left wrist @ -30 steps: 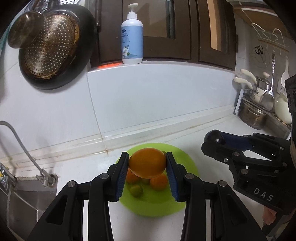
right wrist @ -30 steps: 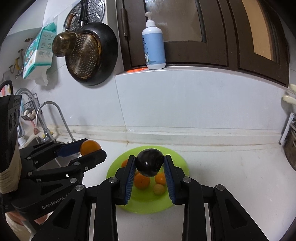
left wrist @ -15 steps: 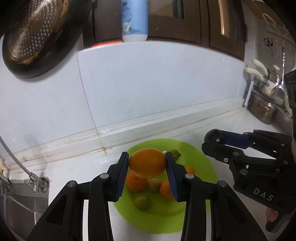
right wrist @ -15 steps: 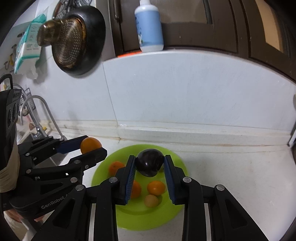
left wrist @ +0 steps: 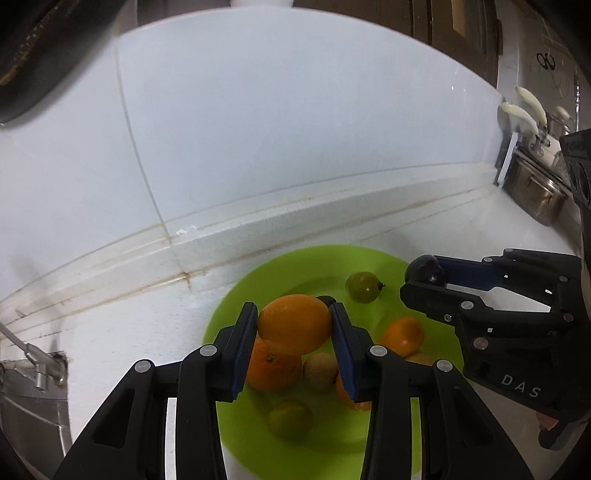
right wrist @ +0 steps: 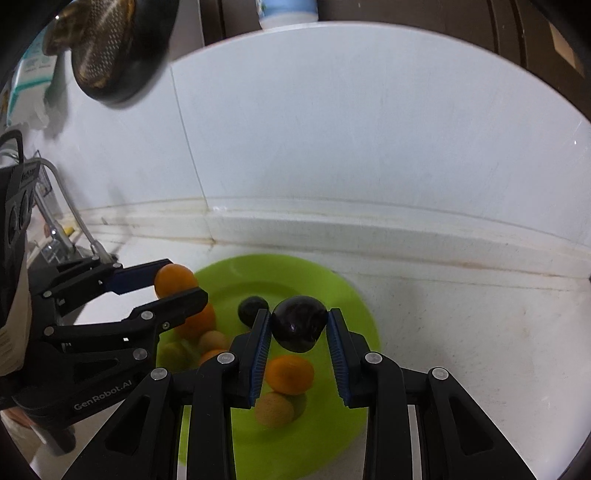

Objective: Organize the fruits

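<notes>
Hiding plate (left wrist: 258,280) fruit, left claw (left wrist: 293,325) clamps orange (left wrist: 293,323); right claw (right wrist: 299,323) clamps dark fruit (right wrist: 299,323).

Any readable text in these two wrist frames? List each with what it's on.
"DAS": on the right gripper body, seen in the left wrist view.
"GenRobot.AI": on the left gripper body, seen in the right wrist view.
Packet hanging on the wall, upper left: print too blurred to read.

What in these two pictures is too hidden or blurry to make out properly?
- Left wrist view: the white bottle is cut off by the top edge.
- Left wrist view: the fruit on the green plate is partly hidden behind the held orange.
- Right wrist view: the hanging packet has blurred print.
</notes>
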The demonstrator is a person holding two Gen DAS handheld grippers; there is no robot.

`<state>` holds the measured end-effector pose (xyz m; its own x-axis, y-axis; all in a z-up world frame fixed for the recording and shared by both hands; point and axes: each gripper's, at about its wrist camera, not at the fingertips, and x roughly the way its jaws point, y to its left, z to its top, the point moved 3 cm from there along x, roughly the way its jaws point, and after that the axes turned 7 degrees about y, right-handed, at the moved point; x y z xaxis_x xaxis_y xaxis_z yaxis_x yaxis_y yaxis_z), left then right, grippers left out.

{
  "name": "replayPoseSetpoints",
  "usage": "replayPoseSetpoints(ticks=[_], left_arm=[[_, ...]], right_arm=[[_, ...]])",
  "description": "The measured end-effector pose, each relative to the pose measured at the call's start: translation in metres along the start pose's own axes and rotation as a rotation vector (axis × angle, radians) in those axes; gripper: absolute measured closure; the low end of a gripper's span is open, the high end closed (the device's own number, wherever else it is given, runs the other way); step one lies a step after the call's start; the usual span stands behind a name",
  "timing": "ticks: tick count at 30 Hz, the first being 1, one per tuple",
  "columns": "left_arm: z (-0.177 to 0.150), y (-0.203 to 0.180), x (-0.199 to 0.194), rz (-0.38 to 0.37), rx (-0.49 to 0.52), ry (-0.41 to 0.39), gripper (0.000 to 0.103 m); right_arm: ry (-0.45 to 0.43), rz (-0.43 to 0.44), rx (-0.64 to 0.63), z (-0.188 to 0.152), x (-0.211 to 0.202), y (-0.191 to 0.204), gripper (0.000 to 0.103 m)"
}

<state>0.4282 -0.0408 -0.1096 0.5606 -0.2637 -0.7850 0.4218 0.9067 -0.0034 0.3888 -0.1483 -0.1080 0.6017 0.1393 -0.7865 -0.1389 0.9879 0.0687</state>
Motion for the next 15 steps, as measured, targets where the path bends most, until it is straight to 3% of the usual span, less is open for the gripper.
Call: replayPoseSetpoints(ticks=[6,7,9,12,15], left_arm=[[0.000,-0.003,0.012,-0.020,0.000,0.026,0.063],[0.000,-0.004,0.011,-0.026,0.001,0.026,0.061],[0.000,-0.004,0.009,-0.019,0.000,0.019,0.048],[-0.002,-0.002,-0.001,0.001,-0.007,0.002,0.047],[-0.004,0.000,-0.014,0.034,-0.019,-0.022,0.047]], right_arm=[[0.026,0.006,0.011,-0.001,0.014,-0.004,0.071],[0.027,0.001,0.012,-0.001,0.015,-0.004,0.071],[0.026,-0.007,0.008,-0.001,0.016,-0.002,0.071],[0.024,-0.015,0.021,-0.002,0.015,-0.002,0.062],[0.013,-0.024,0.028,-0.004,0.008,-0.004,0.062]])
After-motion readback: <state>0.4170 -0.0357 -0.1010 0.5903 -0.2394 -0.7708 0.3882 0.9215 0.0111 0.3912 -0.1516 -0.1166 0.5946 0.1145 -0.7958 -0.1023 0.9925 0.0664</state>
